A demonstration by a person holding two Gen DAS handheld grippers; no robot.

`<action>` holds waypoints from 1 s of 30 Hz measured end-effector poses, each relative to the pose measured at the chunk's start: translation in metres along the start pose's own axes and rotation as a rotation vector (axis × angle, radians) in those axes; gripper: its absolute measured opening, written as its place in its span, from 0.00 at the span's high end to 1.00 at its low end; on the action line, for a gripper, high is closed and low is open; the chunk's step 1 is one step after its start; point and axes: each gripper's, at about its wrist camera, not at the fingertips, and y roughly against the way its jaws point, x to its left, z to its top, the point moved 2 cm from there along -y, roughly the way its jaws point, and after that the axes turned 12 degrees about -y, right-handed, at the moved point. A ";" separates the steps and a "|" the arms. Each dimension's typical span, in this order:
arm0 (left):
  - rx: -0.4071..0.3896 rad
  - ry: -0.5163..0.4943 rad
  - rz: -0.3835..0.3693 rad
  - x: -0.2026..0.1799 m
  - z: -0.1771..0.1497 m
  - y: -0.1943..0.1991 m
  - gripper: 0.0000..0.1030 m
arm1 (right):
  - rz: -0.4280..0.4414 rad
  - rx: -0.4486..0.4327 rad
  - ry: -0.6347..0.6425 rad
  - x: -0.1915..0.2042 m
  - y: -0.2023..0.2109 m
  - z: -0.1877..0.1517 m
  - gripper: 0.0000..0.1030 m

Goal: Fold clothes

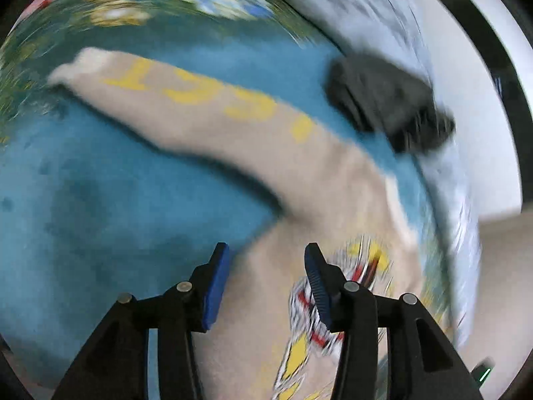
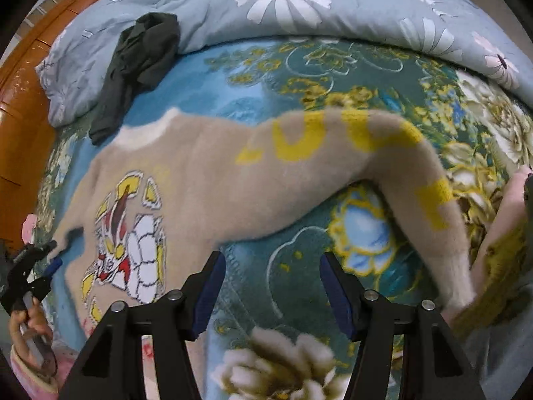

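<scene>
Grasping risk: both hand-held grippers, left (image 1: pixel 266 266) and right (image 2: pixel 271 276), are open and empty; pinching the blanket (image 2: pixel 240 100) with the sweater (image 2: pixel 206 180) would drag it.

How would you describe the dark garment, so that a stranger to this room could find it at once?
Start from the pale blue daisy-print quilt bunched along the far side of the bed. At its end nearest the wooden headboard, a crumpled dark garment drapes from the quilt onto the flowered blanket. It is plain and dark, unlike the beige sweater with yellow letters.
</scene>
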 end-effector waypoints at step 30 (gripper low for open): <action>0.006 0.017 0.088 0.015 -0.009 0.006 0.53 | -0.213 -0.059 0.186 -0.067 0.004 0.058 0.39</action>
